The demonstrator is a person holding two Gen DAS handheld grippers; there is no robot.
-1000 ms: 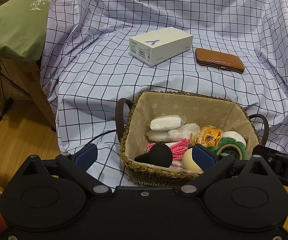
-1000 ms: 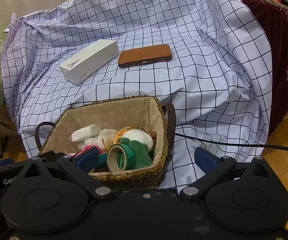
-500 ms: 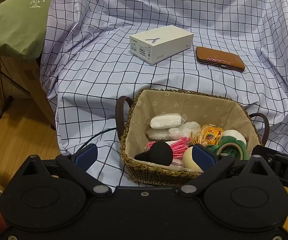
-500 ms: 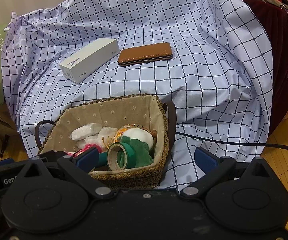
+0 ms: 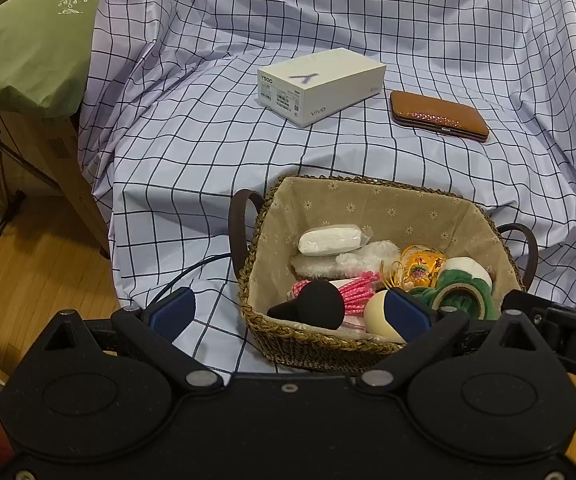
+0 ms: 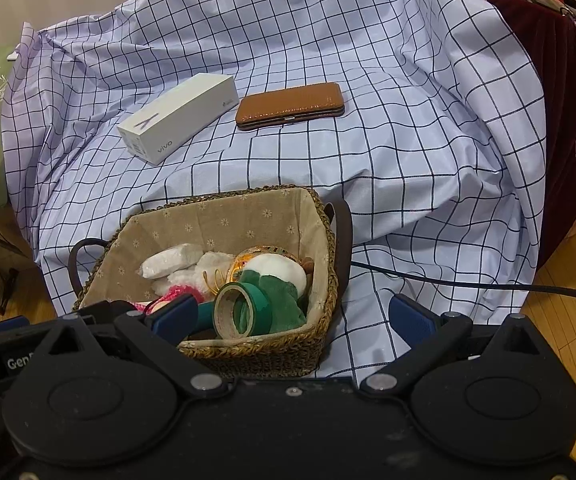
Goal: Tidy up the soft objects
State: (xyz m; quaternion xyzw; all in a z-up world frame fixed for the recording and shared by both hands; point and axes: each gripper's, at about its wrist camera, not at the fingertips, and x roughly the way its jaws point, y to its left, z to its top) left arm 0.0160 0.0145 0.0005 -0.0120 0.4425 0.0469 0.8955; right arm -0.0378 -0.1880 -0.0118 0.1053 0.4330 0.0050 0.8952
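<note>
A woven basket [image 5: 368,196] [image 6: 324,292] with brown handles and a beige lining sits at the front edge of a checked cloth. It holds a wrapped white pad [image 5: 330,240], white fluffy pieces [image 5: 352,260], a pink cord bundle [image 5: 358,290], a black sponge [image 5: 320,304], a cream sponge [image 5: 376,314], a green and white plush [image 6: 276,280] and tape rolls [image 6: 240,310]. My left gripper [image 5: 288,312] is open and empty, just before the basket's front rim. My right gripper [image 6: 292,314] is open and empty beside it.
A white vivo box [image 5: 320,84] [image 6: 180,116] and a brown case [image 5: 440,114] [image 6: 290,104] lie on the checked cloth [image 5: 192,140] behind the basket. A green bag [image 5: 28,36] is at the left. A dark red cloth [image 6: 560,120] is at the right. A black cable [image 6: 488,286] runs over the cloth.
Both views have shifted slightly: the basket, box and case sit a little lower in frame. Both grippers stay open and empty.
</note>
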